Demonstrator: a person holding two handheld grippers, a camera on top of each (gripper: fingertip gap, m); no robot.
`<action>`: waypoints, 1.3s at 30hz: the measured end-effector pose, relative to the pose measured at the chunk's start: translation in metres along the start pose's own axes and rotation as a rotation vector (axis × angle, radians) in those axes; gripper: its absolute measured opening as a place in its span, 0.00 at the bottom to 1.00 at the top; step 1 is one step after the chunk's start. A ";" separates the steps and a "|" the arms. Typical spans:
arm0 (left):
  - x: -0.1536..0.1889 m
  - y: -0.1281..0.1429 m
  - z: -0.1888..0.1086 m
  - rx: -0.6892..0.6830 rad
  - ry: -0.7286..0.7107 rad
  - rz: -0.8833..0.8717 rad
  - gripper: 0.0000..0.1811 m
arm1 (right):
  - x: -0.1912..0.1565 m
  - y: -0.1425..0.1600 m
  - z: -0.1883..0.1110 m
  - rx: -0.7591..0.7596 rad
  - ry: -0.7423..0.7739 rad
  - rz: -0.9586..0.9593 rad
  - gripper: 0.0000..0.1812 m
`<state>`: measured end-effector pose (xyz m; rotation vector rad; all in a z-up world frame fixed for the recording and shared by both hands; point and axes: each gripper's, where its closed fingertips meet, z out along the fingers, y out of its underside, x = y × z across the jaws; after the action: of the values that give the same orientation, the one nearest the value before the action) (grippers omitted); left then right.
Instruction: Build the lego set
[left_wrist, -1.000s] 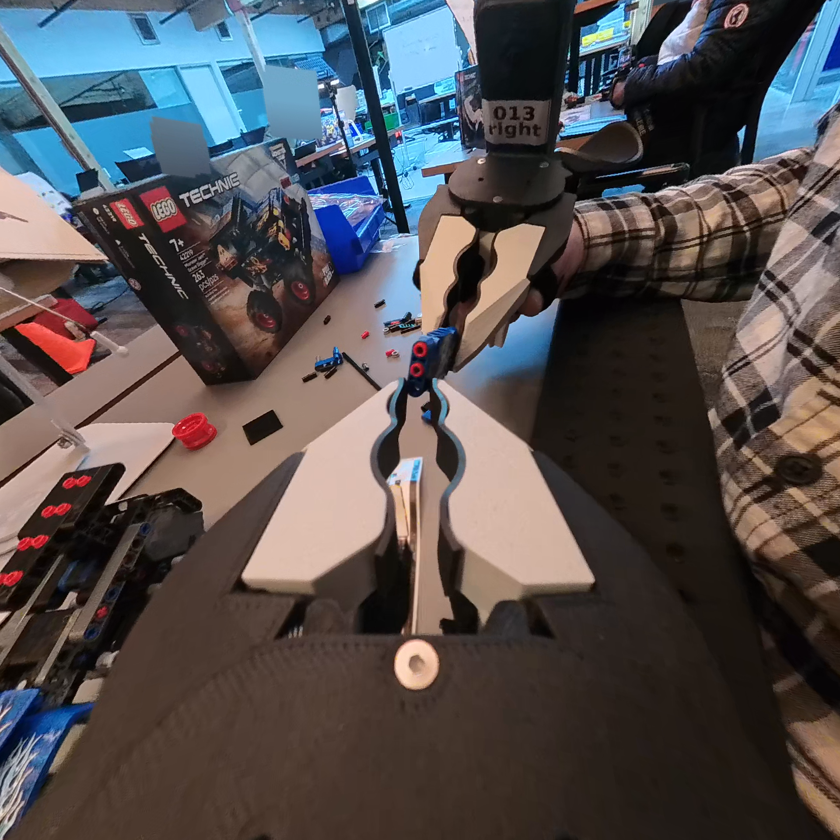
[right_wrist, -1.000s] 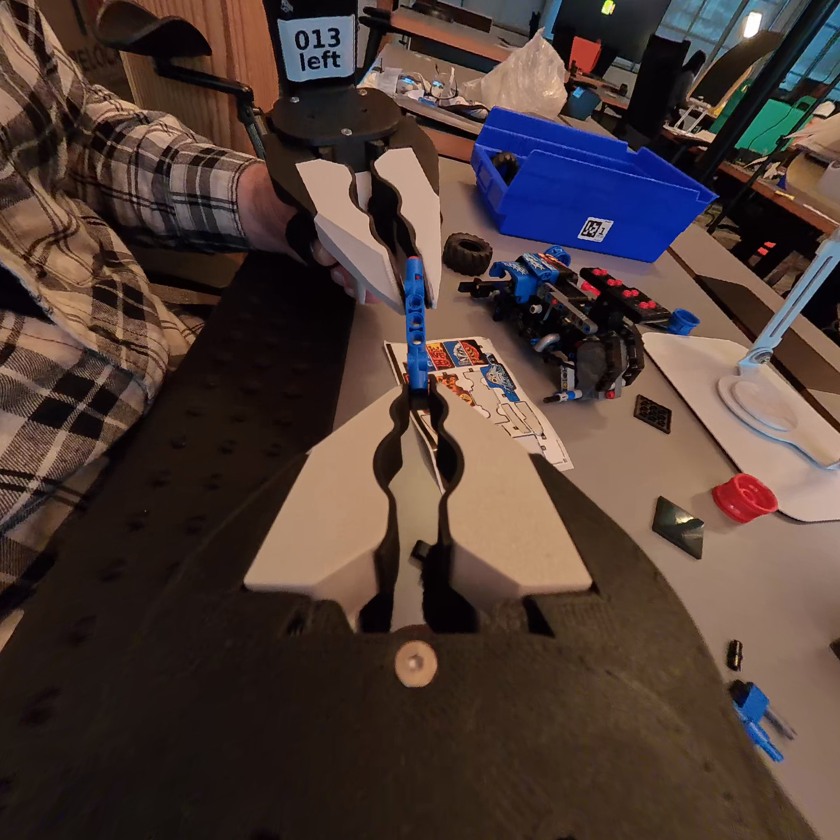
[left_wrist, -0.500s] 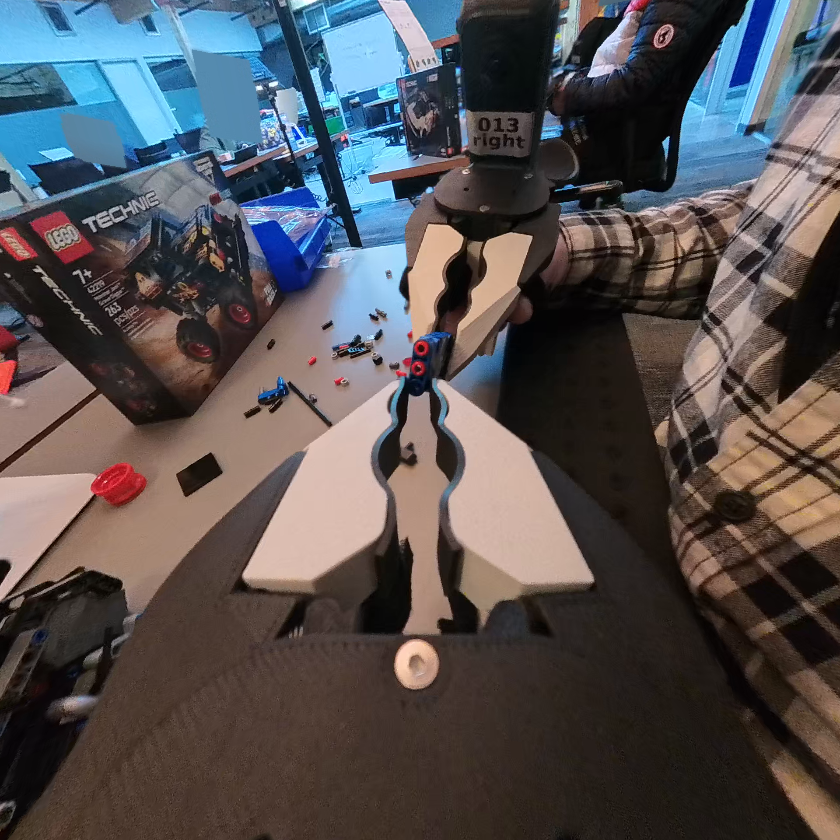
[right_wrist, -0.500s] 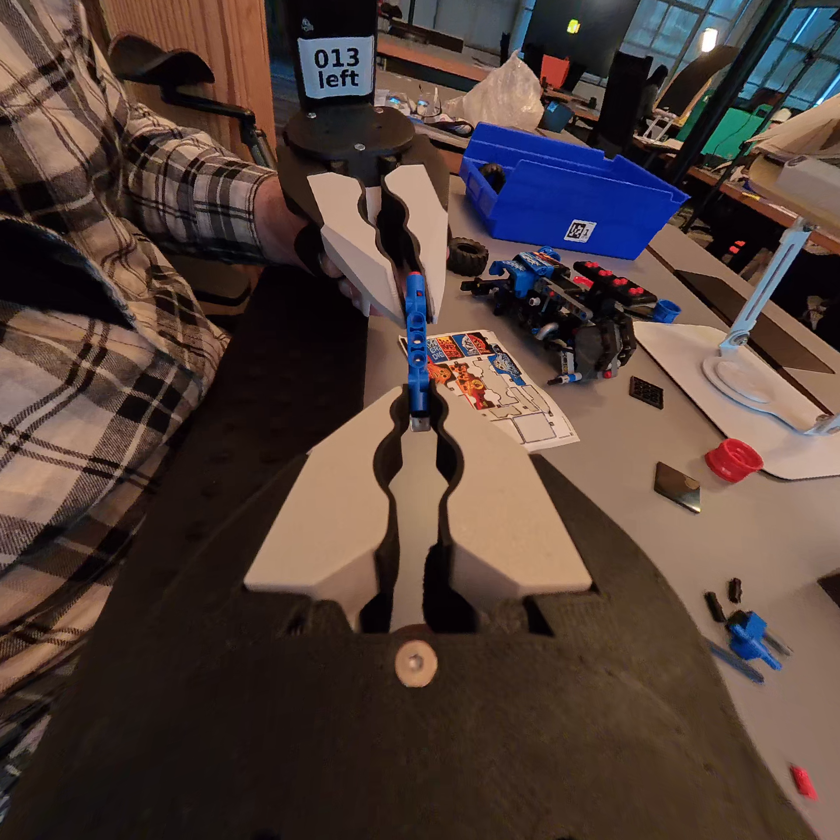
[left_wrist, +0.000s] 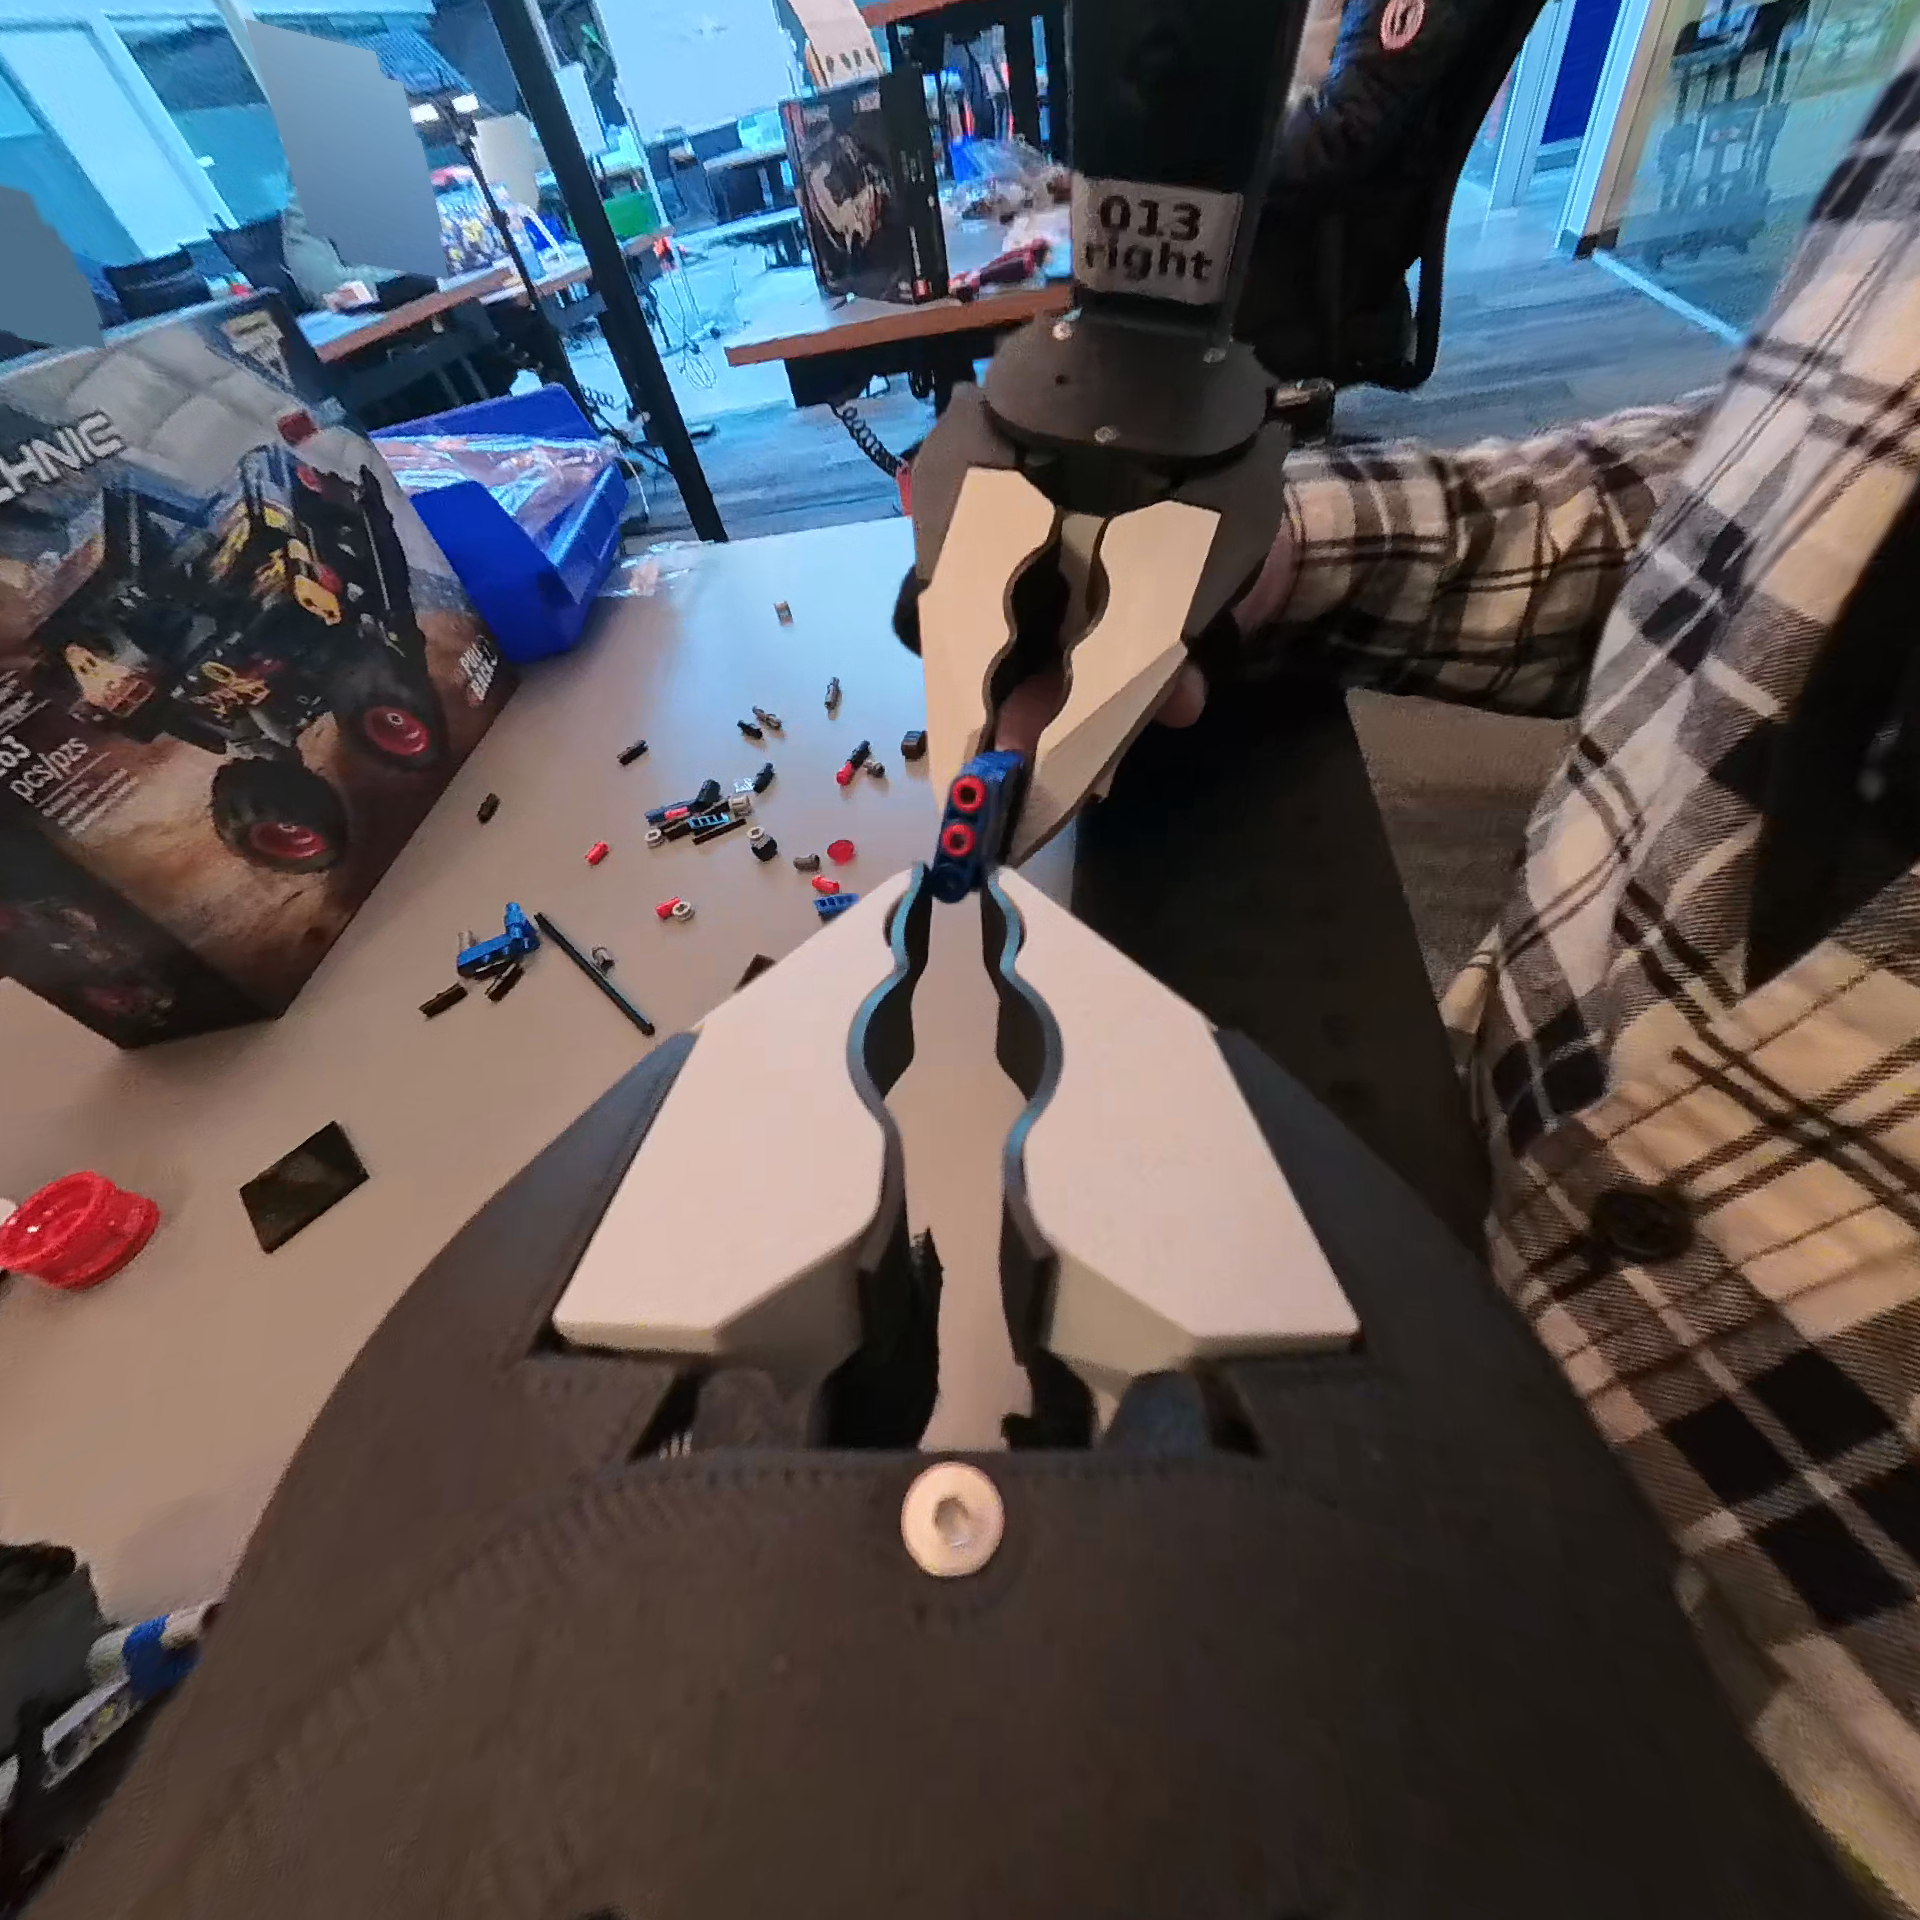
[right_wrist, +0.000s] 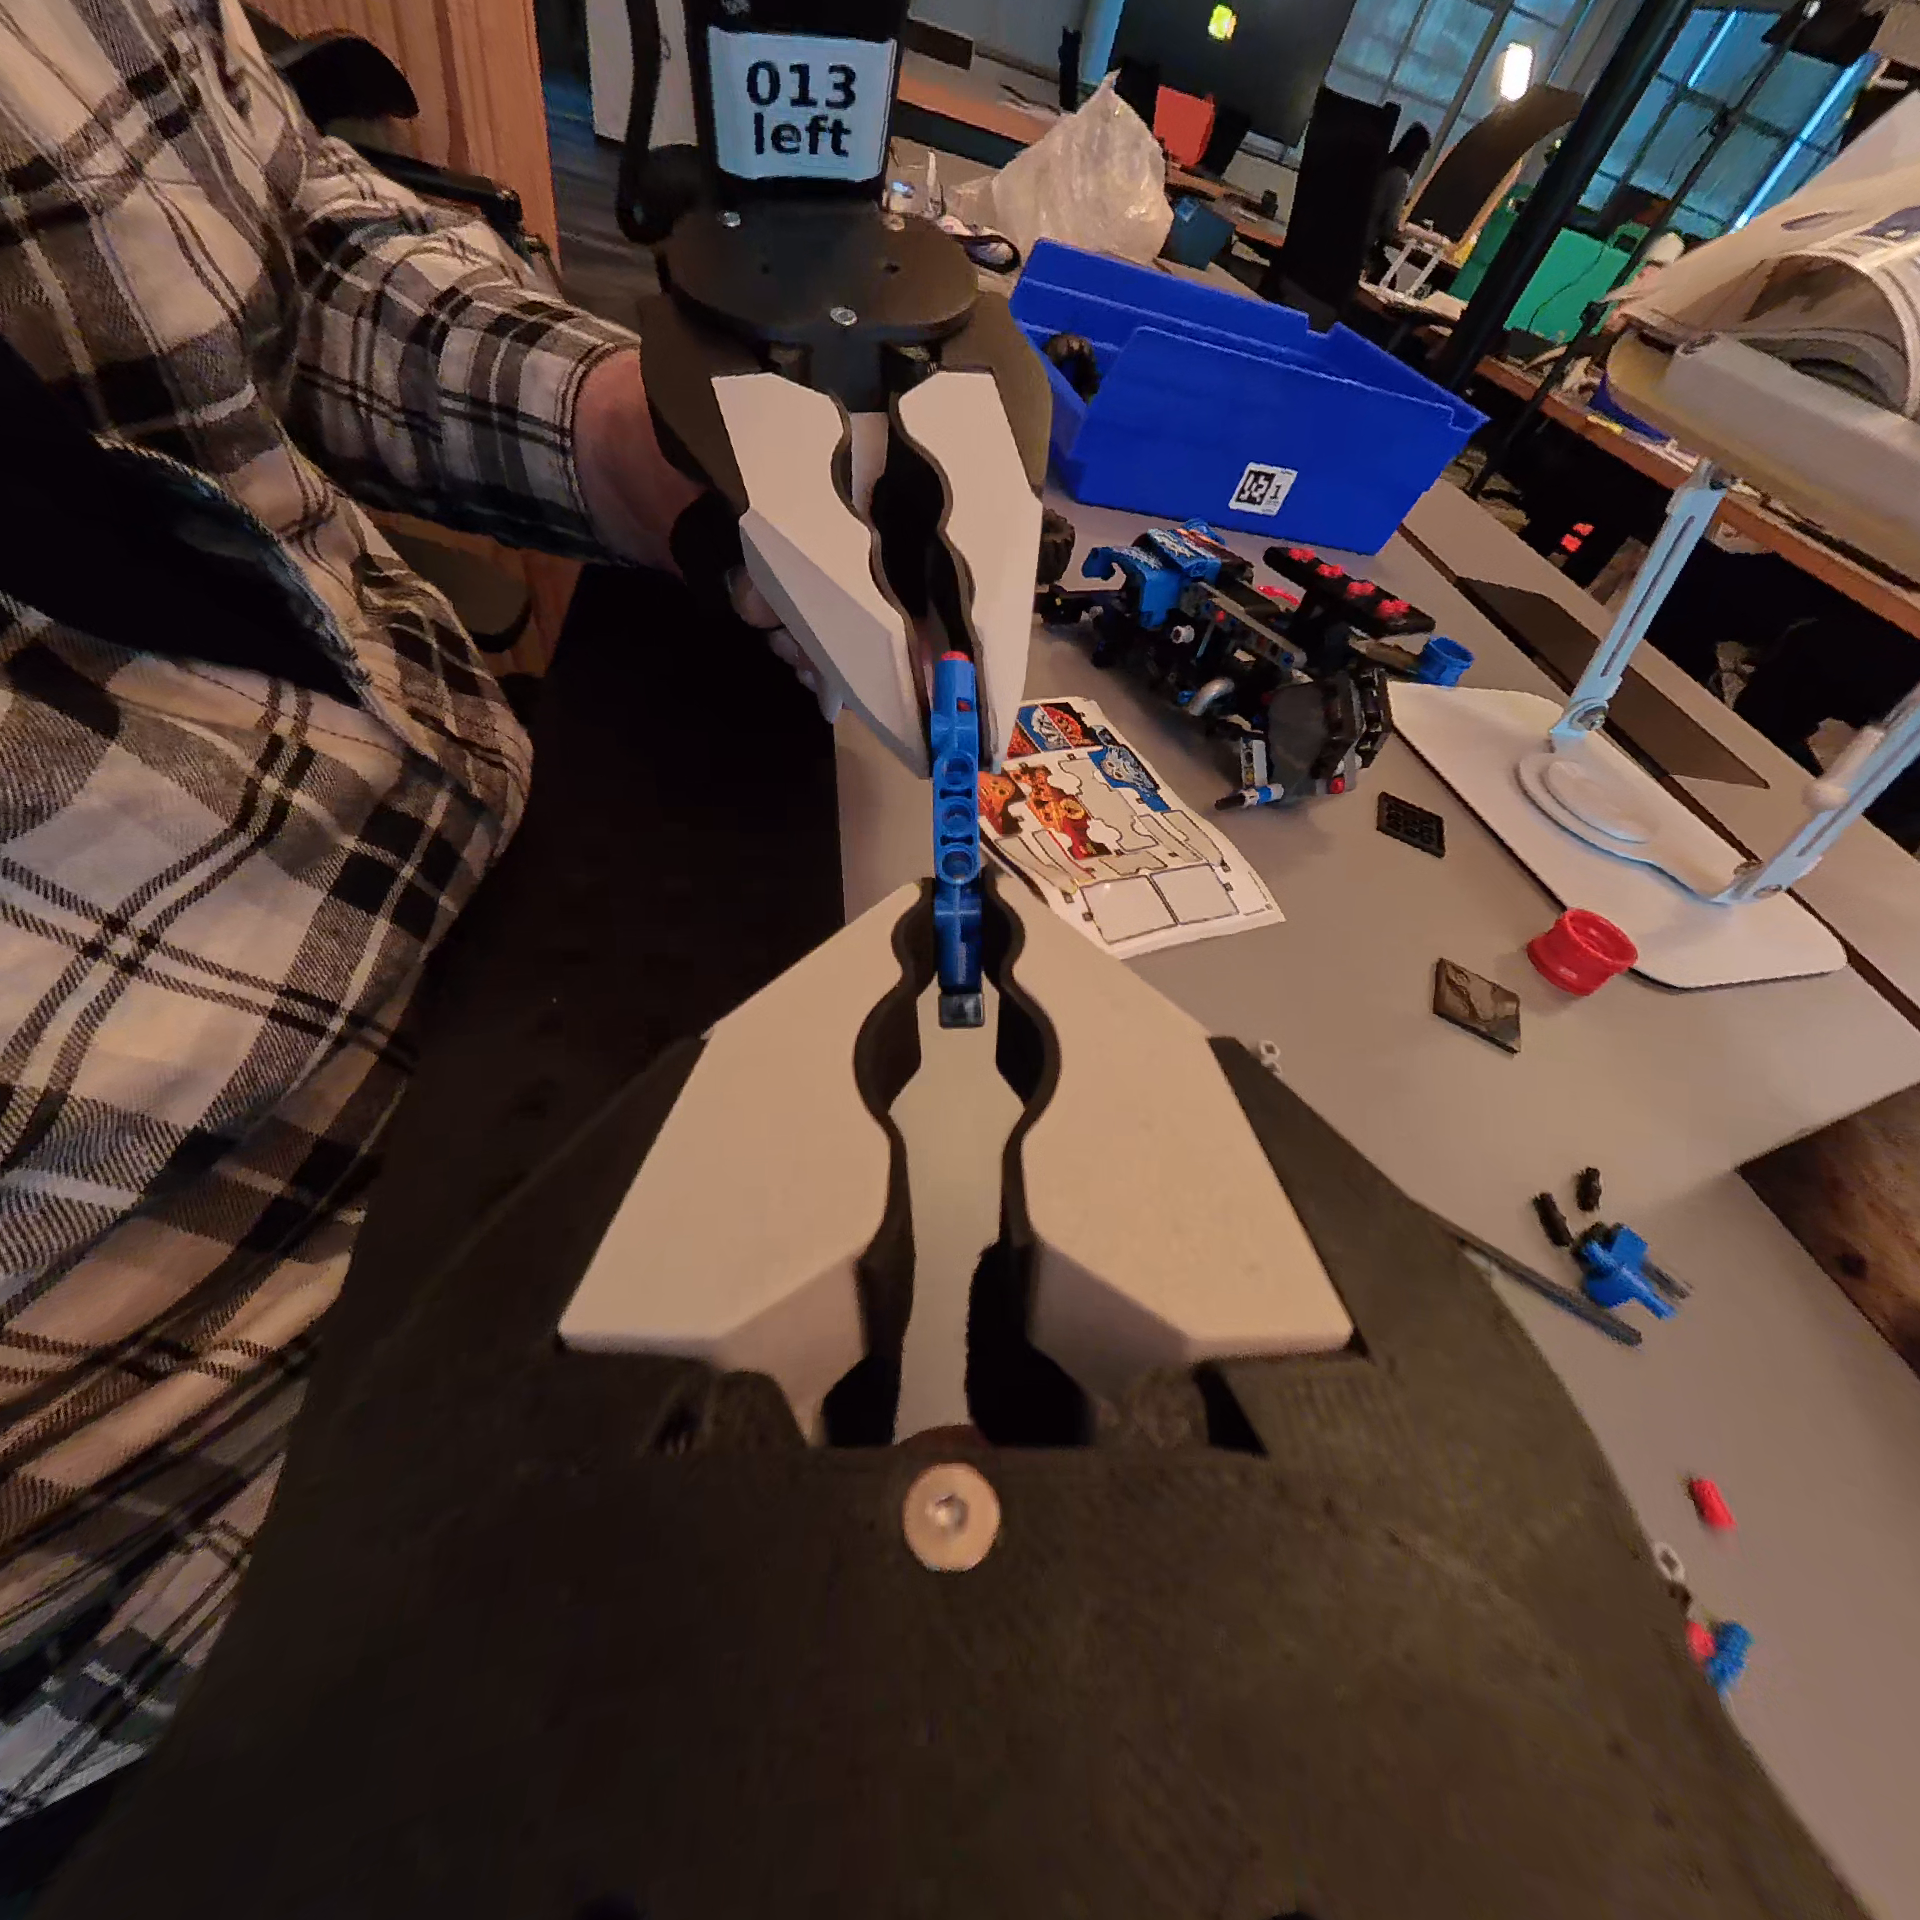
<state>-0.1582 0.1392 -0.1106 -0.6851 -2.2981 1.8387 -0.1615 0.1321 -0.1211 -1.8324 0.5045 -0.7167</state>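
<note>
Grey table (right_wrist: 1351, 1060); sticker sheet (right_wrist: 1127, 831) flat on it, part-built model (right_wrist: 1236, 644) just behind the sheet, blue bin (right_wrist: 1236, 436) farther behind, red wheel hub (right_wrist: 1581, 951) right of the sheet, loose small pieces (left_wrist: 727, 821) scattered

Glossy plastic beam (right_wrist: 954, 821), seemingly smooth.

- A grey worktable (left_wrist: 312, 1340) filled the foreground, with a dark perforated mat (left_wrist: 1236, 935) laid along its near edge.
- A black pole (left_wrist: 603, 270) rose behind the table.
- Wooden-topped desks (left_wrist: 883, 332) stood farther back.
- Glass partitions (left_wrist: 1745, 156) lined the room's far side.
- Large windows (right_wrist: 1704, 114) showed bluish daylight.
- A wooden panel (right_wrist: 457, 135) stood behind the plaid sleeve (right_wrist: 343, 343).
</note>
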 end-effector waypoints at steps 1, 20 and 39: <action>-0.002 0.002 0.002 -0.021 -0.001 0.015 0.05 | 0.001 0.002 -0.002 -0.010 0.009 0.002 0.03; -0.044 0.059 0.110 -0.500 0.037 -0.051 0.14 | 0.053 0.079 -0.091 -0.258 0.258 0.218 0.03; -0.052 0.077 0.119 -0.657 0.192 0.420 0.00 | 0.052 0.092 -0.097 -0.259 0.242 0.221 0.03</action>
<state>-0.1347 0.0233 -0.2043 -1.4467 -2.7678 1.0112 -0.1900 0.0003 -0.1688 -1.8972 0.9813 -0.7521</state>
